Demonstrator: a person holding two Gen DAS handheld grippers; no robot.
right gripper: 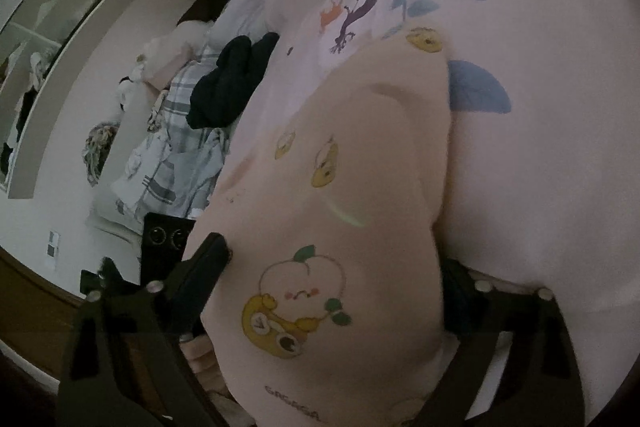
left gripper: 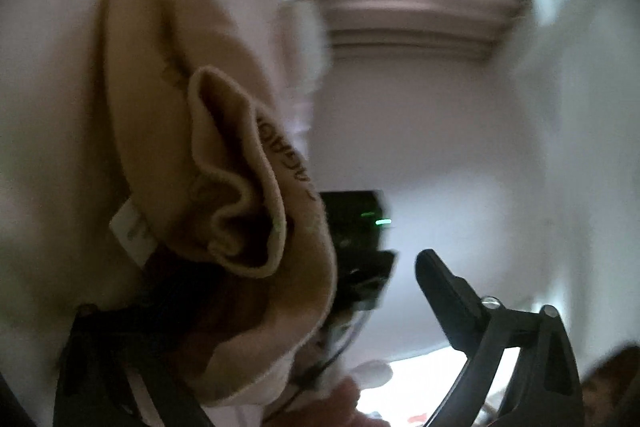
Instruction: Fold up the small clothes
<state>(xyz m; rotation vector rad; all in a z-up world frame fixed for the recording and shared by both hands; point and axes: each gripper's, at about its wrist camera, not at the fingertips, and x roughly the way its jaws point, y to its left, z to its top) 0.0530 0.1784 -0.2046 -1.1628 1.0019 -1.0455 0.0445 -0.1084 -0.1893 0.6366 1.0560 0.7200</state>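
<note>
A small beige-pink garment [left gripper: 224,163] with dark lettering and a white label hangs bunched over the left finger of my left gripper [left gripper: 304,291]. Its jaws stand wide apart; the right finger [left gripper: 448,291] is bare. In the right wrist view the same kind of pale pink garment [right gripper: 340,211], printed with yellow cartoon faces and a peach, fills the gap of my right gripper [right gripper: 332,267]. Its left finger [right gripper: 208,259] shows beside the cloth; the right finger is mostly hidden behind it. The cloth lies on a pink sheet [right gripper: 540,107] with blue leaf prints.
A dark garment [right gripper: 232,83] and plaid clothes [right gripper: 180,147] lie at the sheet's left edge. A black device [right gripper: 164,247] sits by my left finger. A white wall [left gripper: 440,127] and a wardrobe [right gripper: 60,27] are beyond.
</note>
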